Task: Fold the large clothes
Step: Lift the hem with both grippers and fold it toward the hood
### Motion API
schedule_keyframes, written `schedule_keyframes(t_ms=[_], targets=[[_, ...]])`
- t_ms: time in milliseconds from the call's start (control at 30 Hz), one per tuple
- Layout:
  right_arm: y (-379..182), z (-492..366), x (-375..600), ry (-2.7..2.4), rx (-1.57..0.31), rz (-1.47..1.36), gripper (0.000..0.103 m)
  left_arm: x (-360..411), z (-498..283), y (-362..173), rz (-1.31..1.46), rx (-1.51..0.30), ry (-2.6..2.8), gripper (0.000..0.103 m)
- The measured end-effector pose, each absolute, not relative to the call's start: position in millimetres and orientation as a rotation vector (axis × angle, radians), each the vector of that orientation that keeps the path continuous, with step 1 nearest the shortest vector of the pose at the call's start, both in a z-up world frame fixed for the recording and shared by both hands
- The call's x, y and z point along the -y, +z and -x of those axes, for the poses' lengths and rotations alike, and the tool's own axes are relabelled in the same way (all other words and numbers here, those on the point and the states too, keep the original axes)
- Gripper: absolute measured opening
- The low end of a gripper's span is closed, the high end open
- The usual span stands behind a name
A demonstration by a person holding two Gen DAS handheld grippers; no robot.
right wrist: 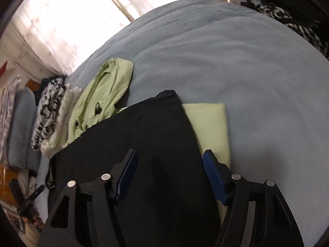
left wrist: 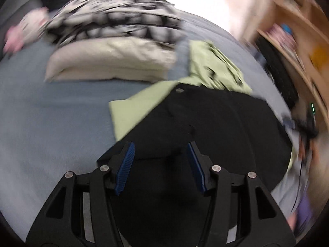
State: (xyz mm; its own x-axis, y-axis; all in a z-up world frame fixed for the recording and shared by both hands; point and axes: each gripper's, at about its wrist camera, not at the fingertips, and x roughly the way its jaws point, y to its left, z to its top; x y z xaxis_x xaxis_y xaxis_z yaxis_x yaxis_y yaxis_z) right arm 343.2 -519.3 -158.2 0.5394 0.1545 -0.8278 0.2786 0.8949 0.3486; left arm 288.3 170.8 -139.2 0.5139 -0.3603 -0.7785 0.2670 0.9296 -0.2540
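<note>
Now | black garment (right wrist: 144, 144) flat on bed (right wrist: 236, 61), over green cloth (right wrist: 207, 123) | soft, limp, light: pinch edge or corner | left tool (left wrist: 160, 164), right tool (right wrist: 170, 177) both spread, empty

A black-and-white patterned blanket (left wrist: 115, 18) is heaped on a cream folded quilt (left wrist: 111, 63) at the far side of the blue-grey bed cover (left wrist: 41, 123). A pink and white soft item (left wrist: 26, 30), blurred, is seen beside them. Bright curtains (right wrist: 67, 18) are hung behind the bed, and wooden shelving (left wrist: 298, 47) is seen alongside.
</note>
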Motion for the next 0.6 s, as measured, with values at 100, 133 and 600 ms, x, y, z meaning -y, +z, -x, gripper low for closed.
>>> schedule_keyframes(t_ms=[100, 133, 600], targets=[[-182, -367, 516, -0.086, -1.05, -0.467, 0.068, -152, -281, -141, -0.084, -0.96, -0.402, 0.049], [-190, -373, 514, -0.086, -1.052, -0.47, 0.068, -144, -279, -146, -0.171, -0.97, -0.406, 0.05], [-179, -333, 511, -0.146, -0.887, -0.356, 0.002, -116, -324, -161, -0.349, -0.895, -0.183, 0.003]])
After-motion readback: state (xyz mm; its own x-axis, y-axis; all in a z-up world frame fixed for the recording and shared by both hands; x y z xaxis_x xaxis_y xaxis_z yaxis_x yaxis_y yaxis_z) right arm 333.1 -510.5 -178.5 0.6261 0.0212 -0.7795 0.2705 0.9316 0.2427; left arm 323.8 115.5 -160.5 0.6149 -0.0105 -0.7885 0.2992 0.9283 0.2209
